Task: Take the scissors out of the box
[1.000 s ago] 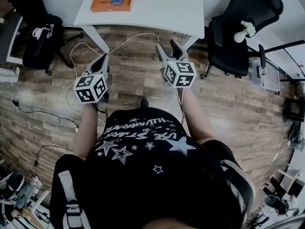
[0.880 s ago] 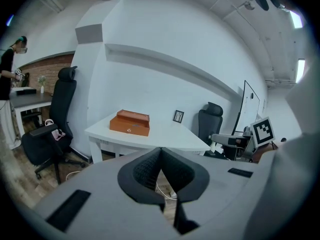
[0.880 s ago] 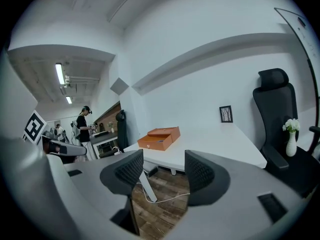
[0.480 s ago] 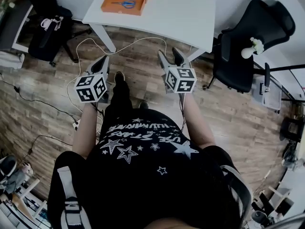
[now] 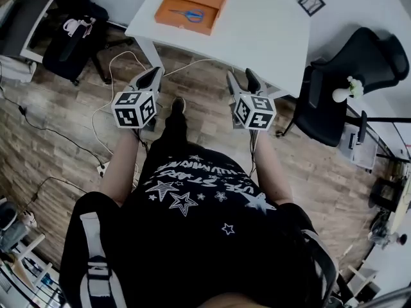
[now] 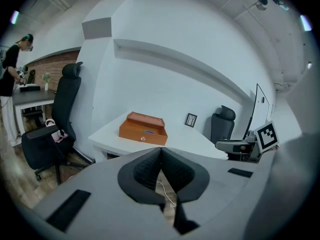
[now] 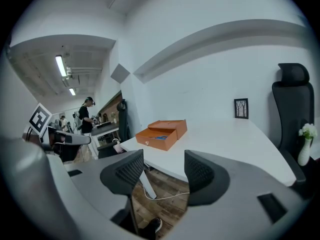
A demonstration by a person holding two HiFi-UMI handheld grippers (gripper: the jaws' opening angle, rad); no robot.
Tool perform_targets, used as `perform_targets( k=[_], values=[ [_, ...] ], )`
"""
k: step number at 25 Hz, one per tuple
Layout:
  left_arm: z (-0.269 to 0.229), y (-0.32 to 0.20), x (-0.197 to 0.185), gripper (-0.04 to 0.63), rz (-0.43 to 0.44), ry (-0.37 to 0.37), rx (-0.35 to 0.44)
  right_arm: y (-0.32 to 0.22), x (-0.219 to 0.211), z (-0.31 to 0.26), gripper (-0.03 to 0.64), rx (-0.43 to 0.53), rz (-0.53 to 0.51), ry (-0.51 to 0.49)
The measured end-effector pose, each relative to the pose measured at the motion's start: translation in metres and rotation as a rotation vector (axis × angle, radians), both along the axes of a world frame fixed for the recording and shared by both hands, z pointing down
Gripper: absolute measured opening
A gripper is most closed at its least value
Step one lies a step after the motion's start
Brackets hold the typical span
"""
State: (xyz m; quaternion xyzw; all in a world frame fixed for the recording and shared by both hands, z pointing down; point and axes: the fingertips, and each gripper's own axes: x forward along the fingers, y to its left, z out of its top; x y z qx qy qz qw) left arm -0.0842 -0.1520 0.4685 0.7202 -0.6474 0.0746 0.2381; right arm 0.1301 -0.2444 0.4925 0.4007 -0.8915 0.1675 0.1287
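Note:
An orange box (image 5: 192, 4) lies open at the far left of a white table (image 5: 257, 31), with blue-handled scissors (image 5: 187, 15) inside its tray. Both grippers hang over the wooden floor, short of the table's near edge. The left gripper (image 5: 154, 76) is shut and holds nothing; its jaws meet in the left gripper view (image 6: 161, 156), with the box (image 6: 143, 129) far ahead. The right gripper (image 5: 242, 81) is open and empty; in the right gripper view (image 7: 162, 171) the box (image 7: 161, 133) and scissors (image 7: 160, 137) show beyond its jaws.
A small framed picture (image 5: 311, 2) stands on the table's far side. Black office chairs sit at the left (image 5: 74, 31) and right (image 5: 350, 69). A white cable (image 5: 112, 76) trails over the floor under the table. A person (image 6: 10, 69) stands at a distant desk.
The person carrying the grippers has stepped forward: the table and box have come nearer and slid lower in the head view. Both grippers keep their states, left shut and right open.

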Motion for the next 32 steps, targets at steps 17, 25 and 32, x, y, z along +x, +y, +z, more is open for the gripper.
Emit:
perform_targets(
  k=[17,25,32],
  values=[
    [0.013,-0.189,-0.156,0.017,0.005,0.005,-0.014,-0.188,-0.193,0.007,0.232,0.013,-0.185,0.156],
    [0.021,-0.241,-0.199,0.017,0.012,0.018,-0.024,-0.236,-0.252,0.033,0.232,0.025,-0.410,0.413],
    [0.028,-0.276,-0.236,0.017,0.006,0.035,-0.027,-0.263,-0.286,0.061,0.230,0.043,-0.579,0.649]
  ],
)
